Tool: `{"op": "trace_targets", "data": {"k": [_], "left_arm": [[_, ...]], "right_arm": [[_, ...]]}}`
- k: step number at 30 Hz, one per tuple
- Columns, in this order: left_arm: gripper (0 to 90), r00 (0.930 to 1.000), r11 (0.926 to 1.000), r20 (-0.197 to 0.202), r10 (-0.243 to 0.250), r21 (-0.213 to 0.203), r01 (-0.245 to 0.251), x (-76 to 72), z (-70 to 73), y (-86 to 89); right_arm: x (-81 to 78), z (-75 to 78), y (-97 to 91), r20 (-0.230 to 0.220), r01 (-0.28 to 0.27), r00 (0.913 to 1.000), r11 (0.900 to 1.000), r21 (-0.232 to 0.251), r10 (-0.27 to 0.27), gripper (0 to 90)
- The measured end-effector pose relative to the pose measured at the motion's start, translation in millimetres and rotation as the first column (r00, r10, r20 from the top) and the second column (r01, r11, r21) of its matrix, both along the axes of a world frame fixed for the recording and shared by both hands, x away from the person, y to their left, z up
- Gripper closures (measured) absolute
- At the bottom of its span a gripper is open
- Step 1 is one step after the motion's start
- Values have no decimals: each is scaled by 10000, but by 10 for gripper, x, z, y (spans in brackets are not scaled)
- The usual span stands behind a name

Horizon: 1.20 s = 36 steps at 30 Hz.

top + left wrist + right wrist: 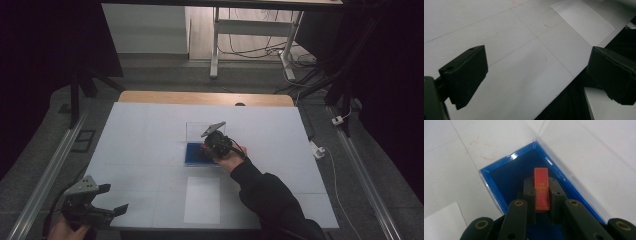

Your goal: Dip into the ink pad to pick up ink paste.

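Observation:
A clear plastic box with a blue lining (499, 187) stands at the middle of the white table (150, 135). In the right gripper view, my right gripper (541, 185) reaches down into the box, its jaws shut on a thin red block with a gold cross pattern (541, 187) held on edge over the blue floor. In the high view that gripper (216, 144) sits over the box (197, 152). My left gripper (112, 210) hovers over the near left corner of the table, jaws wide apart with nothing between them (536, 77).
A white sheet of paper (202, 200) lies near the front edge, below the box. The table's near edge runs under the left gripper (564, 90). Desk legs and cables stand on the floor beyond the far edge.

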<state>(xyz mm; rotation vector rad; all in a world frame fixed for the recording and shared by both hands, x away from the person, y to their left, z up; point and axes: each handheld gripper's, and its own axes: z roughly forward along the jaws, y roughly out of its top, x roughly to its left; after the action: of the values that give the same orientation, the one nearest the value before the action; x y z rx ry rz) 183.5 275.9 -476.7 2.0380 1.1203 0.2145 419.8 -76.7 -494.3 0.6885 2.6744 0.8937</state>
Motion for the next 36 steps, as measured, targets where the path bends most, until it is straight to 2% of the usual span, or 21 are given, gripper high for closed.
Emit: {"op": "trace_targets", "data": {"k": [4,16,36], "left_arm": [[39,10000,10000,-8,10,-29,-10,-1,0,1],[40,10000,10000,13,-4,24,4,0,1,-6],[39,10000,10000,32,19,66,-19,0,2,-12]], "right_arm": [[-17,76,-35,57,58,10000,9995,297,-60,794],[-121,204,-123,45,-209,9998,9971,737,206,794],[-352,354,-236,5,-553,9984,9903,1278,557,793]]}}
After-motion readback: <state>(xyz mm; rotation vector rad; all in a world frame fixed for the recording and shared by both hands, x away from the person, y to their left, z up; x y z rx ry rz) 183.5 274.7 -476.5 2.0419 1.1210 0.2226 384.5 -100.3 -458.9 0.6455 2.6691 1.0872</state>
